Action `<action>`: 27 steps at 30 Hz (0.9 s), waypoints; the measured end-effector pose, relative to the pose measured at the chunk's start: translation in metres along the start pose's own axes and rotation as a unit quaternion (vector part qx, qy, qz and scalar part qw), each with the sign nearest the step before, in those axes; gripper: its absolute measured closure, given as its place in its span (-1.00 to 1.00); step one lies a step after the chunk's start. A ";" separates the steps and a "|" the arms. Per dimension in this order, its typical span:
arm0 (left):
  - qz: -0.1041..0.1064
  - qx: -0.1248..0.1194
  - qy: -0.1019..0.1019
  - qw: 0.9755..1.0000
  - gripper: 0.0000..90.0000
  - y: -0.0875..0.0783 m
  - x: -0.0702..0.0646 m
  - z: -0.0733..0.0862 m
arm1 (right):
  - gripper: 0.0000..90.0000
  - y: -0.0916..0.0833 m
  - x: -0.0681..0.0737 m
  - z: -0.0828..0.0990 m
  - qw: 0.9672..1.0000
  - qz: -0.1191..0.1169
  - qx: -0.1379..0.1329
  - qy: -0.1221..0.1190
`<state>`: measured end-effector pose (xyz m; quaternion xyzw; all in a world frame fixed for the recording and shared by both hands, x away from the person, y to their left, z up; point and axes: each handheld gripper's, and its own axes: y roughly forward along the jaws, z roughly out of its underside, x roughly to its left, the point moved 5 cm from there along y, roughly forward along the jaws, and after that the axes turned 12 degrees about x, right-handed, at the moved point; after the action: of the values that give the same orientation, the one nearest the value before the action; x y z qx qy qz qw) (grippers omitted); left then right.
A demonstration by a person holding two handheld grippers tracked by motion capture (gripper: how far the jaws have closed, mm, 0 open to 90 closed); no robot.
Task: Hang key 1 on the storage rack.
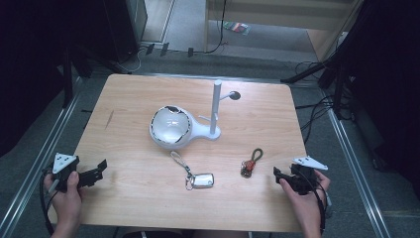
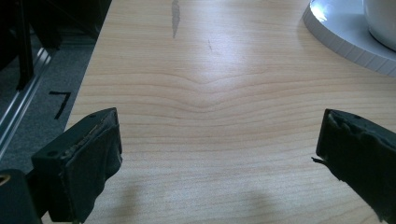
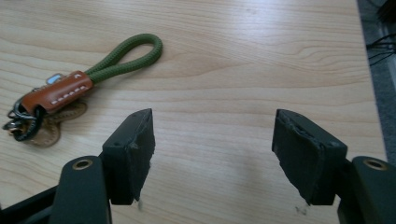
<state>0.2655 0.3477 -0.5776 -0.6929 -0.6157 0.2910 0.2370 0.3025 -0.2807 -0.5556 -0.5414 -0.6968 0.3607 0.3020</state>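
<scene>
The right hand-held gripper is sitting near the counter's right front corner with its jaws standing apart and nothing between them, and the green rope keychain with its tan leather tab is lying just beside it, toward the counter's middle and a little in from the front edge. The left hand-held gripper is resting at the left front corner, jaws likewise wide and empty, well apart from everything else. A second keychain with a silver tag is lying near the front edge at the centre, and a white stand with a bowl and an upright post is standing mid-counter behind it. The likely trouble is the grasp itself: the rope loop is lying flat on the wood, so jaws coming in too high would be closing over air, and coming in off-line would be nudging the keychain sideways rather than pinching it; the cluster of dark metal rings could also be snagging or swinging once lifted. The right gripper view is showing the stitched leather tab and those rings clearly, left of the jaws rather than between them, detail the high view is blurring. The left gripper view is catching the stand's base edge close up, while the high view alone is giving the whole layout.
</scene>
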 end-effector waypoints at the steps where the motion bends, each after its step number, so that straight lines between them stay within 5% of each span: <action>1: 0.000 0.000 0.000 1.000 -0.99 0.000 0.000 0.000 | -0.32 0.000 0.001 -0.002 1.000 -0.002 0.006 0.002; 10: 0.000 0.000 -0.001 1.000 -0.99 0.000 0.000 0.000 | -0.32 -0.003 0.014 -0.016 0.998 -0.030 0.061 0.004; 27: 0.000 -0.001 -0.001 1.000 -0.99 0.000 0.000 0.000 | -0.43 0.005 0.043 -0.042 0.990 -0.020 0.141 -0.008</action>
<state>0.2653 0.3474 -0.5774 -0.6930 -0.6159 0.2910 0.2359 0.3294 -0.2312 -0.5352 -0.4762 -0.6519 0.4535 0.3775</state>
